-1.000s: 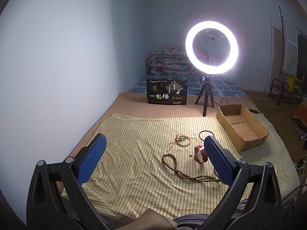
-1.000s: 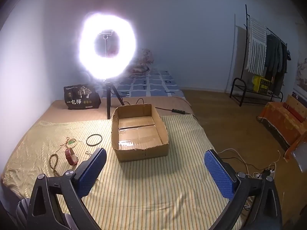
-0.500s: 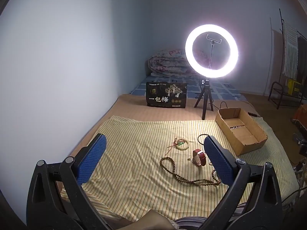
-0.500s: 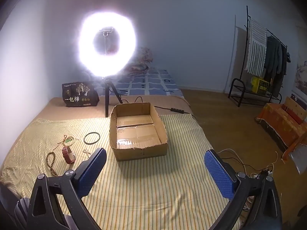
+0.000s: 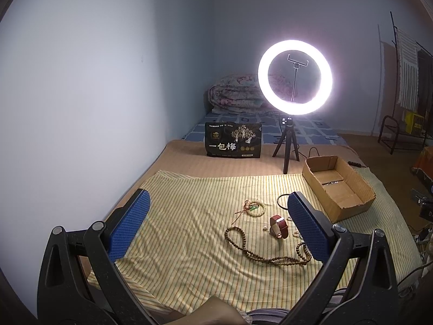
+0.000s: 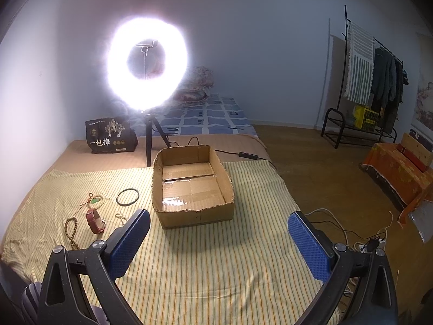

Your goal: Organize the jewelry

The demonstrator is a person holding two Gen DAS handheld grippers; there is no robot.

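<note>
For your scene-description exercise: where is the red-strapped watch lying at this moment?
The red-strapped watch lies on the striped cloth, left of the cardboard box, between the pale bead bracelet and the long brown bead necklace.

Lit ring light (image 5: 295,77), bg blue wall (image 5: 94,67)

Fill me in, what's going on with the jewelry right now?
Nothing has been picked up yet. Both tongs, left and right, hang open and empty above the striped cloth. The watch, bead necklace, pale bracelet and black ring lie loose on the cloth, left of the cardboard box, which looks empty.
</note>
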